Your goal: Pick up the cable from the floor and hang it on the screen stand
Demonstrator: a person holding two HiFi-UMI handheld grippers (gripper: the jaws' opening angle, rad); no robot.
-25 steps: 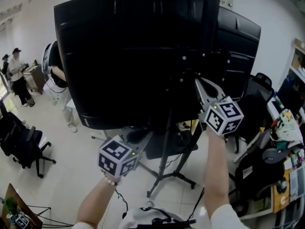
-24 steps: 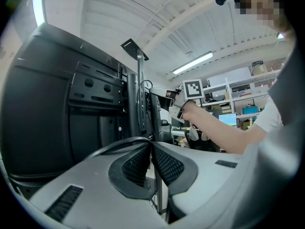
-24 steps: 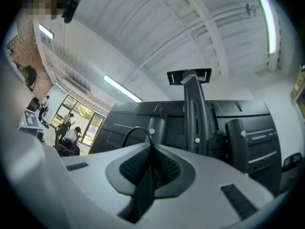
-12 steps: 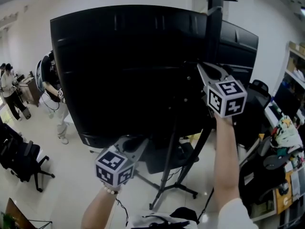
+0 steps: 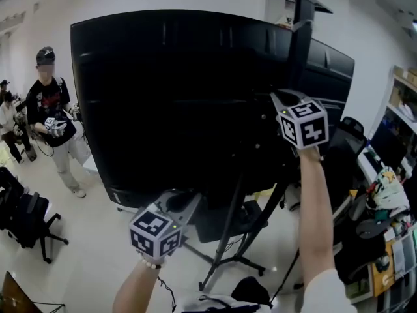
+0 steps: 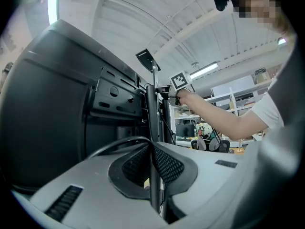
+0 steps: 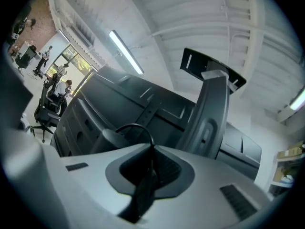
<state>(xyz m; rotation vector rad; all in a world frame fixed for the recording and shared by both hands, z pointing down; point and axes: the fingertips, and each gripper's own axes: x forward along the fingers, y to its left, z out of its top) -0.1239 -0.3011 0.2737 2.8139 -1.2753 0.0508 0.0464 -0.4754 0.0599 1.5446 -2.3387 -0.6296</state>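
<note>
Cable (image 7: 136, 126) is off the floor, pinched at two spots. The right gripper (image 5: 279, 98), high against the back of the screen (image 5: 163, 96) beside the screen stand (image 5: 298, 41), has its fingers pressed together on it. The left gripper (image 5: 190, 199), lower and nearer, clamps another stretch. Gripping two spots apart probably keeps a span ready to drape over the stand.
</note>
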